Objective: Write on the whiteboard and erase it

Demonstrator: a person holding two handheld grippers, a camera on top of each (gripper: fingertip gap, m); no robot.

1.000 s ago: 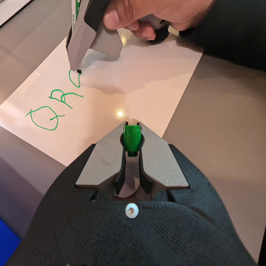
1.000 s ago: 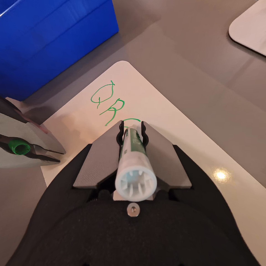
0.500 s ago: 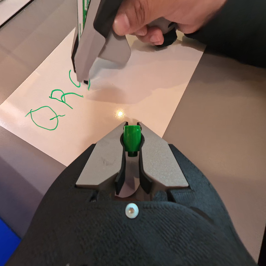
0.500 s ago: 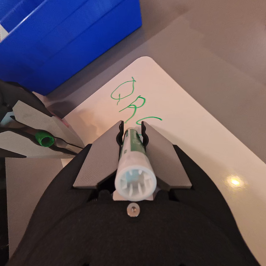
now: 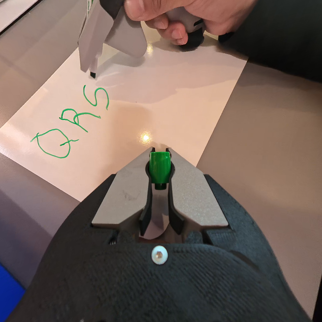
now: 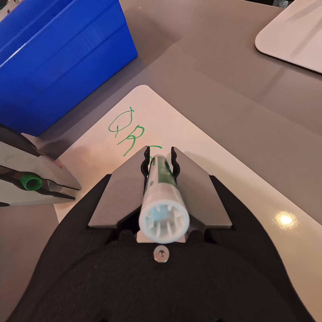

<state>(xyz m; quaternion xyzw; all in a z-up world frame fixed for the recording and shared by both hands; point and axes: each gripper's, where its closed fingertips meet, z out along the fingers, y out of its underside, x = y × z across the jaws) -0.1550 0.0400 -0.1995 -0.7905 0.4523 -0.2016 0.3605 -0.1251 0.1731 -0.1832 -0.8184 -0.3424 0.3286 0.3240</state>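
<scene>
Left wrist view: the left gripper (image 5: pixel 160 149) fills the lower half of the frame, its jaws closed tight around a green marker cap (image 5: pixel 159 168) pinched near the fingertips. Beyond it the whiteboard (image 5: pixel 165 108) lies flat on a grey table (image 5: pixel 261 156), running from lower left to upper right. Green handwriting (image 5: pixel 71 122) sits on the left part of the board. At upper left the right gripper (image 5: pixel 90 68) points down, with the dark tip of the marker (image 5: pixel 92 74) poking out just above the last green stroke; whether the tip touches the board cannot be told. A hand (image 5: pixel 183 15) grips that tool at the top edge.

Right wrist view: the right gripper (image 6: pixel 160 148) occupies the lower centre, its jaws closed on the white and green marker (image 6: pixel 163 188), whose hollow rear end faces the camera. The whiteboard (image 6: pixel 200 156) spreads from centre to lower right, the green handwriting (image 6: pixel 129 129) just beyond the fingertips. At left centre the left gripper (image 6: pixel 75 192) enters, with the green marker cap (image 6: pixel 31 183) between its fingers. A blue bin (image 6: pixel 61 52) stands at upper left; a second white board (image 6: pixel 296 34) lies at upper right.
</scene>
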